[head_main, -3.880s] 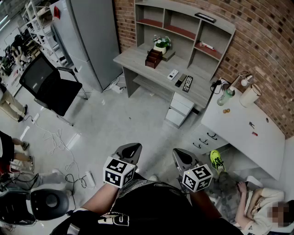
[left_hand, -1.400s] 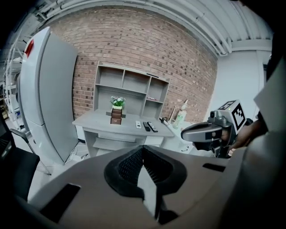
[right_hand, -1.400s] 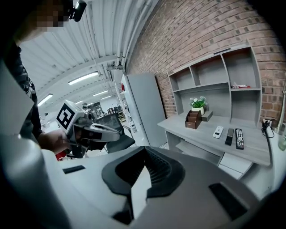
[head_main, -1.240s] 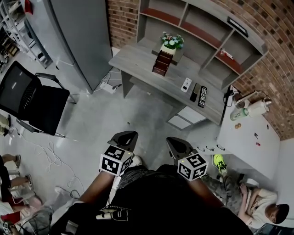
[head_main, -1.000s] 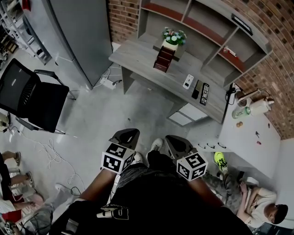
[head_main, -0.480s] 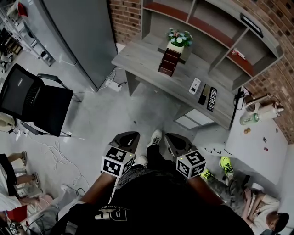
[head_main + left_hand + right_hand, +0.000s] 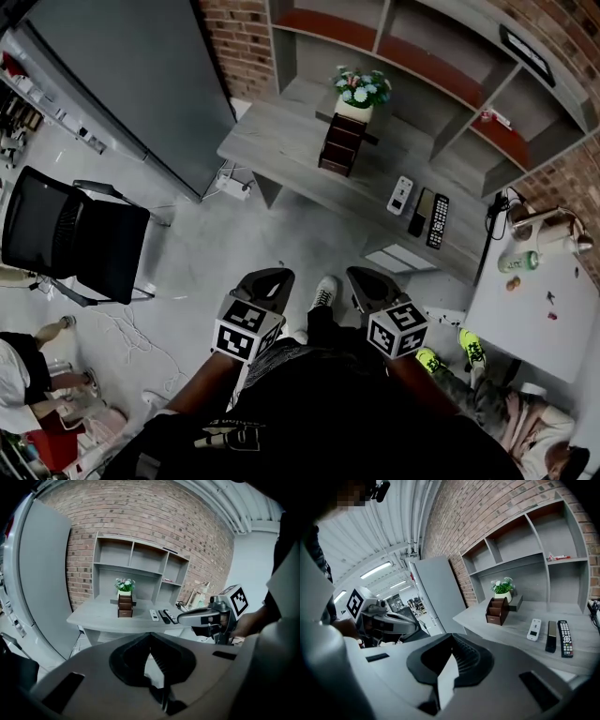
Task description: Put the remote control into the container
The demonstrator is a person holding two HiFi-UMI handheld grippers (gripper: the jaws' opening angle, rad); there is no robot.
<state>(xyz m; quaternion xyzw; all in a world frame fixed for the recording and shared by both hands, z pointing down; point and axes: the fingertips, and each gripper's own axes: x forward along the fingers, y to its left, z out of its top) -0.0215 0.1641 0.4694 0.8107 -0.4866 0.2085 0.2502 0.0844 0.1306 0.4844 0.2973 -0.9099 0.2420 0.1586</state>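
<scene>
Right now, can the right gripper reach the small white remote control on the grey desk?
Probably not yet. The right gripper, shut and empty, hangs over the floor well short of the grey desk where the small white remote control lies. Nothing blocks the way.

It was an office-like workroom: a grey desk [image 7: 281,141] with a shelved hutch [image 7: 422,42] stood against a brick wall [image 7: 239,28], with a black office chair [image 7: 66,239], a tall grey cabinet [image 7: 141,84] and loose cables [image 7: 131,328] on the concrete floor [image 7: 234,244].

A red brick wall [image 7: 239,33] backs the grey bench [image 7: 281,141] and its open shelf unit [image 7: 422,47]; pale grey floor [image 7: 234,244], black office chair [image 7: 66,239], tall grey cabinet [image 7: 141,84], white cabinet [image 7: 539,319] at the bench's end
</scene>
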